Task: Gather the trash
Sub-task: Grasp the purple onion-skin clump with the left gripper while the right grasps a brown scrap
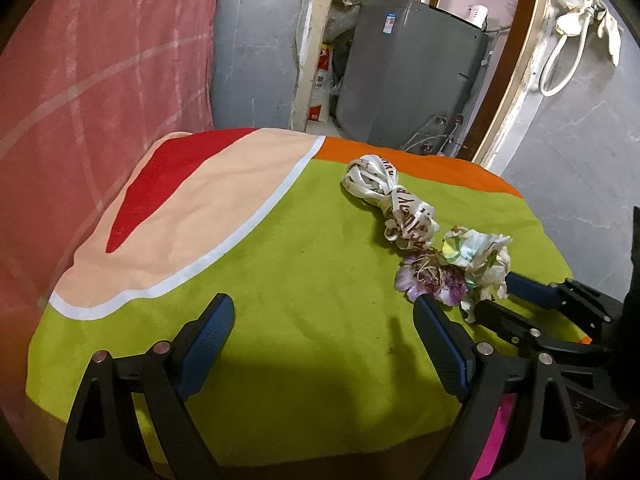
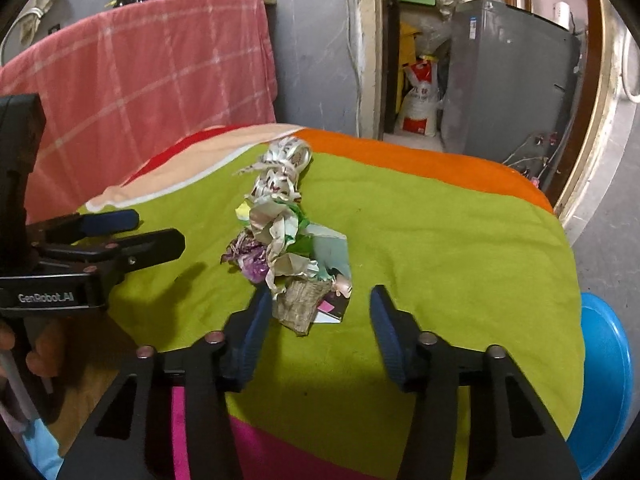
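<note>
A pile of trash lies on the green cloth (image 1: 304,240) of the table. It holds a white ribbon bundle (image 1: 380,196) (image 2: 284,160), crumpled paper (image 1: 476,256) (image 2: 280,224), a purple wrapper (image 1: 432,280) (image 2: 252,258) and a brown crumpled scrap (image 2: 300,304) on a printed card (image 2: 334,248). My right gripper (image 2: 320,300) (image 1: 494,298) straddles the near end of the pile. Its left finger touches the brown scrap, while the right pad stands apart from it. My left gripper (image 1: 324,308) (image 2: 156,230) hangs open over bare cloth to the left of the pile, holding nothing.
A pink checked towel (image 1: 100,80) hangs at the back left. A grey washing machine (image 1: 408,68) stands beyond the doorway. A blue round tub (image 2: 604,380) sits below the table's right edge. A person's hand (image 2: 44,352) holds the left gripper's handle.
</note>
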The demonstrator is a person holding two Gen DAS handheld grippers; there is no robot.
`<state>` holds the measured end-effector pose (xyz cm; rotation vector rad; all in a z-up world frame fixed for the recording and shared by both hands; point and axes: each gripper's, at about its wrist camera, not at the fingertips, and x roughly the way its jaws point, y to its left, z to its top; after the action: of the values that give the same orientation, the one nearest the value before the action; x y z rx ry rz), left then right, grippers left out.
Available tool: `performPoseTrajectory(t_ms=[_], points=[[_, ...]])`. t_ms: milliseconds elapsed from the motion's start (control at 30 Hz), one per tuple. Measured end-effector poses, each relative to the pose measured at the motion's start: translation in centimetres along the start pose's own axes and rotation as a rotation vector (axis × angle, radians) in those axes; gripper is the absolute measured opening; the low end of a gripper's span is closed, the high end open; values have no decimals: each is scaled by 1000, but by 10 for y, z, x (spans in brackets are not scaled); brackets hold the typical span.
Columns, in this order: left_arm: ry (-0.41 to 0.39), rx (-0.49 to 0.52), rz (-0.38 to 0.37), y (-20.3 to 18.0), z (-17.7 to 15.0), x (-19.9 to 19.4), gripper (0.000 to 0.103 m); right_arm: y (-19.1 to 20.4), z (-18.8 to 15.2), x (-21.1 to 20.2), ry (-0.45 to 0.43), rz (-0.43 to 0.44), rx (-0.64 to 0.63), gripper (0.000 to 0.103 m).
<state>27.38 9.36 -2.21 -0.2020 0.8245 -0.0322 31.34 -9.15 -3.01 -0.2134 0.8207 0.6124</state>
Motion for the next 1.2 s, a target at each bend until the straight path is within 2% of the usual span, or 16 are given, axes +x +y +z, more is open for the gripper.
performPoseTrajectory(t_ms=[100, 200, 300, 500, 733, 933, 1133, 1200], points=[[4, 7, -28, -4, 0, 1, 87, -1, 0, 4, 24, 15, 7, 35], [18, 23, -57, -9, 0, 4, 82, -6, -1, 4, 28, 27, 23, 31], [32, 56, -77, -15, -2, 6, 81, -10, -3, 2, 25, 32, 37, 23], [45, 128, -97, -32, -4, 14, 80, -19, -7, -4, 19, 18, 49, 22], [76, 197, -97, -50, 4, 30, 68, -33, -14, -14, -4, 3, 79, 22], [91, 227, -101, -59, 12, 43, 61, -37, -18, -17, -26, 17, 93, 22], [98, 233, -112, -62, 14, 49, 42, -37, -22, -21, -48, 26, 99, 22], [93, 246, -103, -64, 14, 49, 40, -37, -23, -22, -54, 28, 100, 22]])
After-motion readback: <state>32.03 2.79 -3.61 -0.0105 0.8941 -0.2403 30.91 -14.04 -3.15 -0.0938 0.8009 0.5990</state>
